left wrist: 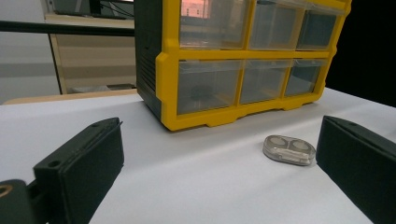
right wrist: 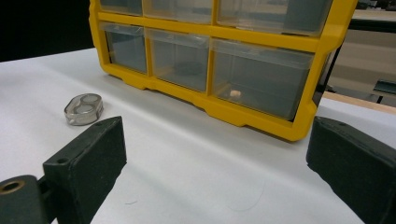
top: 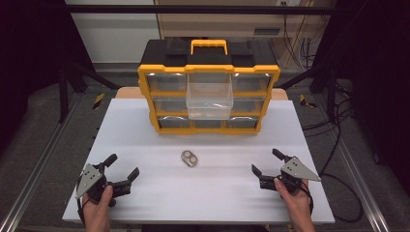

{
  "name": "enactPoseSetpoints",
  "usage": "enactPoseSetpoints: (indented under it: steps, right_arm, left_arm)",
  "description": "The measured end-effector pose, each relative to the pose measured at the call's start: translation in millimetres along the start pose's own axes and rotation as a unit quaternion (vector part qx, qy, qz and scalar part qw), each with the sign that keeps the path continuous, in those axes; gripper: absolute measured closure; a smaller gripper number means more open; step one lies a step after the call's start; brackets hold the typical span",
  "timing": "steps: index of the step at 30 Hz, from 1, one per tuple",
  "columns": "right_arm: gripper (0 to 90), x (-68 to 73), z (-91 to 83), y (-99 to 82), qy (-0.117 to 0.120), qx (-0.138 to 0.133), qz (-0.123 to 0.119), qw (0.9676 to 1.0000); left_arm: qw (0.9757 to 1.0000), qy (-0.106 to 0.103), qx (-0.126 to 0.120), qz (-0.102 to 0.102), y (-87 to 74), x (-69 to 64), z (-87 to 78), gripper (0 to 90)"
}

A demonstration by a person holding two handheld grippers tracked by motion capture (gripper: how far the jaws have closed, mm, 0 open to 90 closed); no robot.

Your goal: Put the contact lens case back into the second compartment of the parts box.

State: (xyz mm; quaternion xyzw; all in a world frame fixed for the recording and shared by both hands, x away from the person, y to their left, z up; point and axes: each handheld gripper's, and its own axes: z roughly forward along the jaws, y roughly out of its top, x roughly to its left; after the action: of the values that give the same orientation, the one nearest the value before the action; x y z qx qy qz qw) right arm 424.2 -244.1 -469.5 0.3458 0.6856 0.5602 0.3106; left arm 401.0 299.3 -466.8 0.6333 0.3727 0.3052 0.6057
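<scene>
My left gripper (top: 122, 173) and right gripper (top: 267, 164) rest low with jaws spread, empty, flanking the case (top: 190, 158) lying between them on the table (top: 145, 145). 1 drawer (top: 209, 100) of the organizer (top: 209, 70) juts out, likely ready to receive it.

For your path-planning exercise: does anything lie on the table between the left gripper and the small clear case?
Nothing visible does. The left gripper is open, and bare white table lies between it and the small clear case. The yellow drawer cabinet stands farther back.
</scene>
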Motion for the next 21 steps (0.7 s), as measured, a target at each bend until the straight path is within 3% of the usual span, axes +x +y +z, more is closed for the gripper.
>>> enactPoseSetpoints:
  steps: [5, 11, 15, 16, 21]
  right_arm:
    - [4.5, -0.4, -0.2, -1.6, -0.011, 0.000, -0.006, 0.9999]
    - [4.5, -2.9, -1.9, -3.9, -0.023, -0.009, -0.003, 0.9997]
    - [4.7, -2.2, -1.1, -5.2, -0.023, -0.004, -0.006, 0.9997]
    - [4.8, -2.2, -0.6, -5.3, -0.023, -0.003, -0.006, 0.9997]
    - [5.0, -1.5, -0.6, -4.6, -0.020, -0.002, -0.012, 0.9997]
  left_arm:
    - [0.9999, -0.004, 0.004, -0.008, -0.5, -3.5, 0.8, 0.8]
    - [0.9997, -0.015, 0.016, 0.008, 1.7, -12.9, 4.2, 1.8]
    - [0.9998, -0.018, 0.012, 0.005, 3.7, -19.5, 10.7, 2.8]
    - [0.9993, -0.026, 0.019, 0.020, 7.2, -24.8, 18.9, 2.7]
    - [0.9977, -0.040, 0.033, 0.045, 14.1, -35.6, 36.5, 2.5]
